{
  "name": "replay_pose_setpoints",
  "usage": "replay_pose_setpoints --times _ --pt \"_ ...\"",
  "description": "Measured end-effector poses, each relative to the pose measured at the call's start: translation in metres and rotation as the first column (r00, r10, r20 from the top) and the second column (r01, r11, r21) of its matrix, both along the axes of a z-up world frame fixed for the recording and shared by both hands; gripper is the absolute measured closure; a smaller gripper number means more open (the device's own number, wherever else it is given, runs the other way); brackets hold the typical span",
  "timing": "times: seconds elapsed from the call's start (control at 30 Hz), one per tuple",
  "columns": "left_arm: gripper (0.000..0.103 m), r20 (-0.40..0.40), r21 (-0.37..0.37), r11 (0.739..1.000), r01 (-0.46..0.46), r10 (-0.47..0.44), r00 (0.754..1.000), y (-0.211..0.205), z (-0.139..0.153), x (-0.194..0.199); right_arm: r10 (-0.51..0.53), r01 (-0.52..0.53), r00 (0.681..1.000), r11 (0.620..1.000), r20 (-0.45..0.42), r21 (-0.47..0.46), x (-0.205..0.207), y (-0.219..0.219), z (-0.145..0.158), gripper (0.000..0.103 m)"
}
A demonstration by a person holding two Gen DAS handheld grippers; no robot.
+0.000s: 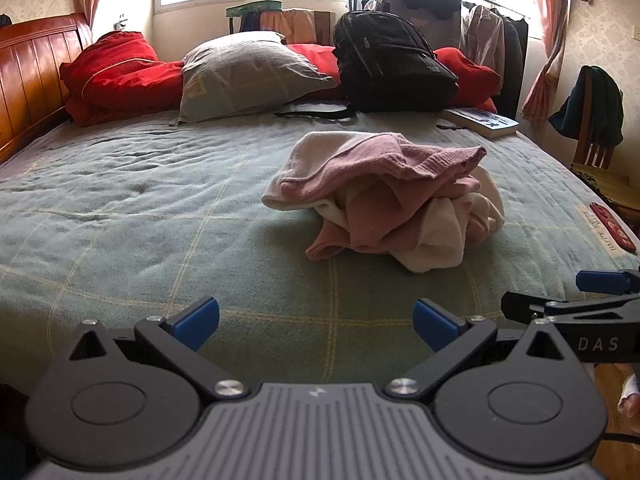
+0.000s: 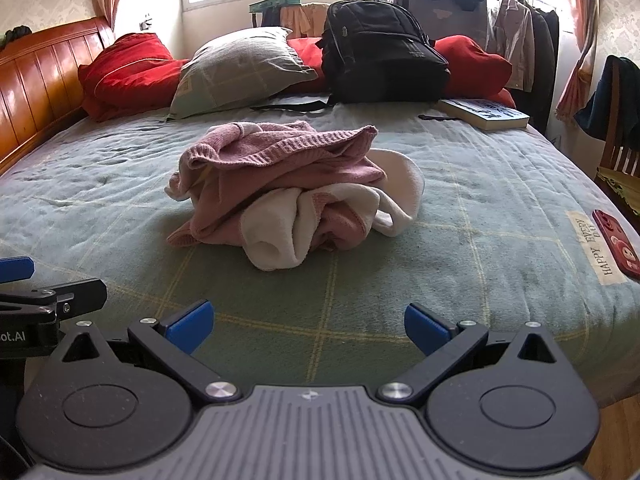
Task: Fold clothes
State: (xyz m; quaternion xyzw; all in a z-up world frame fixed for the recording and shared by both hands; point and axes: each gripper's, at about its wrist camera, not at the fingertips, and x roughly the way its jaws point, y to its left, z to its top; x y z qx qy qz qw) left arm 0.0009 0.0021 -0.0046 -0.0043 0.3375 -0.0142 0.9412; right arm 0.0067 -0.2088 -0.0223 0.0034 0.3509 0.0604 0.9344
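A crumpled pink and white knitted garment (image 1: 384,196) (image 2: 292,192) lies in a heap on the green checked bedspread (image 1: 140,208) (image 2: 500,184). My left gripper (image 1: 316,322) hovers low over the near edge of the bed, open, with nothing between its blue pads; the heap is ahead of it and a little to the right. My right gripper (image 2: 308,326) is open too, empty, with the heap straight ahead. Each gripper shows at the edge of the other's view: the right one (image 1: 580,300) and the left one (image 2: 40,288).
At the far end of the bed lie red pillows (image 1: 116,76), a grey-green pillow (image 1: 248,76), a black backpack (image 1: 392,64) and a book (image 1: 482,120). A red phone (image 2: 618,242) rests at the bed's right edge. A wooden headboard (image 1: 28,76) stands left, a chair (image 1: 596,128) right.
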Motion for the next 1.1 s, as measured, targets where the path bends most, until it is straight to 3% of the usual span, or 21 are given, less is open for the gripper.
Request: replay_pose_setpoints --times 1.1 --pt "0.001 -0.014 0.004 1.000 0.010 -0.010 1.000 0.000 -0.003 0.009 0.008 -0.008 1.000 1.000 -0.023 -0.008 0.009 0.003 -0.006 0.000"
